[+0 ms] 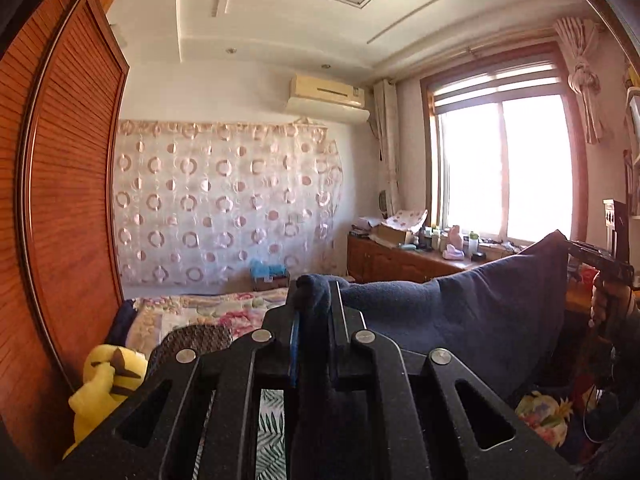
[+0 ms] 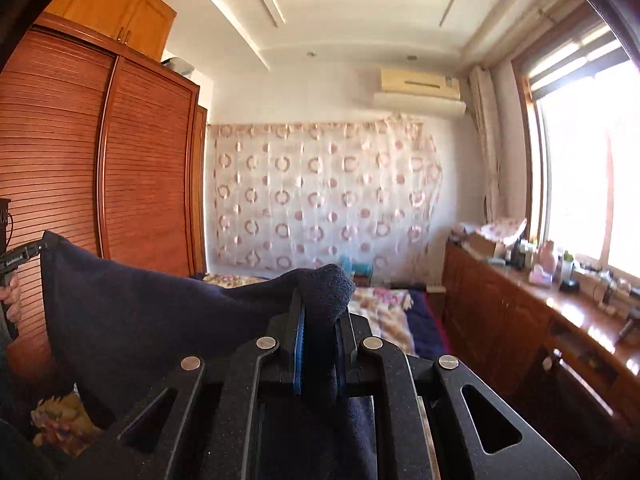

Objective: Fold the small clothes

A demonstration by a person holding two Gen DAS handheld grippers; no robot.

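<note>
Left gripper (image 1: 314, 296) and right gripper (image 2: 320, 300), each clamped on a top corner of the dark navy fleecy cloth garment (image 1: 480, 304), held aloft above the floral-quilted bed (image 1: 200, 312): soft, light, limp; best gripped at corners.

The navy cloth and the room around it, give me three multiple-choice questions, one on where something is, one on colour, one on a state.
1. Where is the yellow plush toy?
A. on the windowsill
B. low beside the wooden wardrobe
C. on the air conditioner

2. What colour is the held cloth?
A. dark navy
B. red
C. white

3. How is the cloth held?
A. lying flat on the bed
B. by one gripper only
C. pinched by both grippers, stretched between them

Answers:
B, the yellow plush toy sits by the wardrobe.
A, the cloth is navy.
C, the left gripper and right gripper each clamp a corner.
</note>
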